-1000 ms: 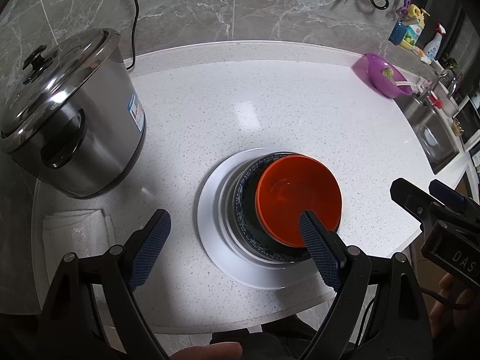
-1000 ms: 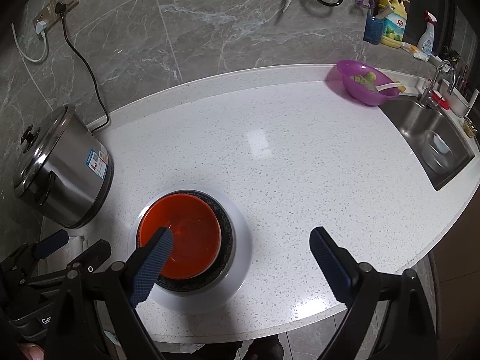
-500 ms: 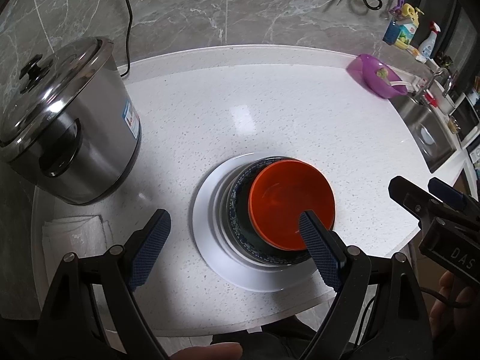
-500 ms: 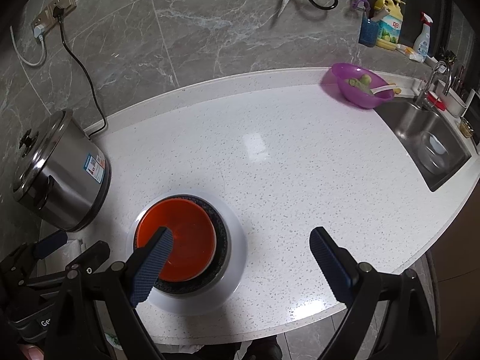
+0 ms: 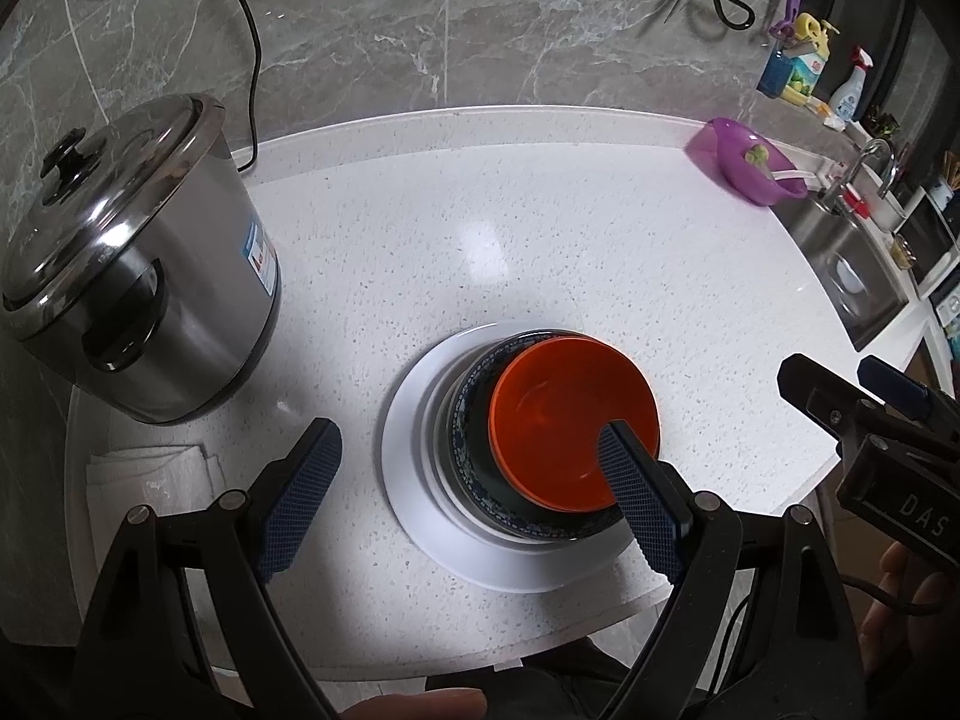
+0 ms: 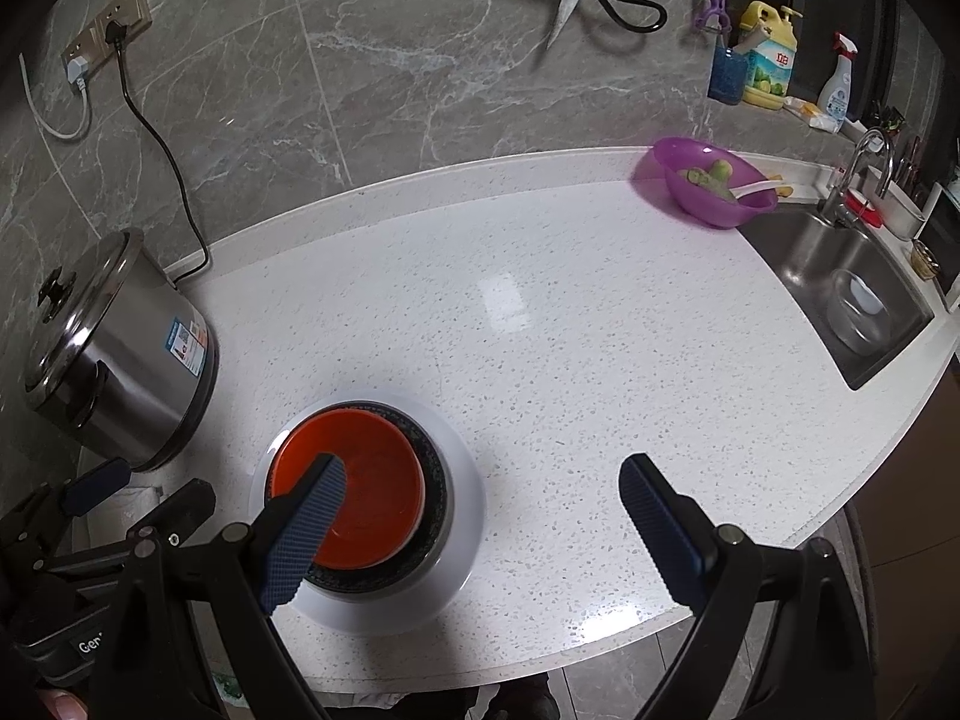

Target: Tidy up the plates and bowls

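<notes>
A stack stands near the counter's front edge: an orange bowl (image 5: 564, 414) sits inside a dark blue patterned bowl (image 5: 474, 414), on a white plate (image 5: 408, 468). The same orange bowl (image 6: 366, 480), dark bowl (image 6: 433, 480) and plate (image 6: 462, 516) show in the right wrist view. My left gripper (image 5: 474, 480) is open and empty, held above and in front of the stack. My right gripper (image 6: 480, 516) is open and empty, above the stack's right side. Each gripper shows in the other's view, the right one (image 5: 864, 408) and the left one (image 6: 120, 492).
A steel cooker (image 5: 132, 276) with its cord stands at the left, with a folded white cloth (image 5: 150, 474) in front of it. A purple bowl (image 6: 708, 183) with food sits by the sink (image 6: 840, 288) at the right. Bottles and scissors are along the wall.
Both grippers have drawn back and up from the stack, so it looks smaller and farther. The stack has not moved. Both stay open.
</notes>
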Tool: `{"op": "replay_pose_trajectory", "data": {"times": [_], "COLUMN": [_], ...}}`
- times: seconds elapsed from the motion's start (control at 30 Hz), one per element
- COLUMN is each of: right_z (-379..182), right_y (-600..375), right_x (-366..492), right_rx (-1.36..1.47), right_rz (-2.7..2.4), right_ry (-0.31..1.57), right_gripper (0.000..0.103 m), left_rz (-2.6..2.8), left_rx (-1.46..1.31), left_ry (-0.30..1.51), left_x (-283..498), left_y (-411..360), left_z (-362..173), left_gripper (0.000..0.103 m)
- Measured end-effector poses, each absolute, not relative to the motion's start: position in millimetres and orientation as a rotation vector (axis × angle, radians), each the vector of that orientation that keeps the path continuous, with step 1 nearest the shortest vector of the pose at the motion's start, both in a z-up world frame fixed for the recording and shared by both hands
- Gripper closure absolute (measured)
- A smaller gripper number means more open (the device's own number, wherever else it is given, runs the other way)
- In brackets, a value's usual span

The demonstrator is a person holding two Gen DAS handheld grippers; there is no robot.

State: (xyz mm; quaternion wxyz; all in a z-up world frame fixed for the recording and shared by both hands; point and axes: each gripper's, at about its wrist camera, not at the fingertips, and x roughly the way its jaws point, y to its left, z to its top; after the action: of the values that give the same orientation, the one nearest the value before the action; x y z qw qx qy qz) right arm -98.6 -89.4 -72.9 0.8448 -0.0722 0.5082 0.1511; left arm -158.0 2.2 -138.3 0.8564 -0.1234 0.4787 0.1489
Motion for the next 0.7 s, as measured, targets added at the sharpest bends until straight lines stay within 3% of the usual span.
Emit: {"op": "replay_pose_trajectory", "data": {"times": [0.7], "right_z": [-75.2], "right_y": [-88.4], "right_x": [-100.6], "right_rx": [-0.153], "right_rz": [0.321], "right_ry": [1.082], "right_gripper": [0.009], "left_rz": [0.313], "left_rx": [-0.263], "left_ry": [1.01], "left_x": [-159.8], "left_y": [0.9], "left_z": [-137.9], "left_gripper": [0.016]}}
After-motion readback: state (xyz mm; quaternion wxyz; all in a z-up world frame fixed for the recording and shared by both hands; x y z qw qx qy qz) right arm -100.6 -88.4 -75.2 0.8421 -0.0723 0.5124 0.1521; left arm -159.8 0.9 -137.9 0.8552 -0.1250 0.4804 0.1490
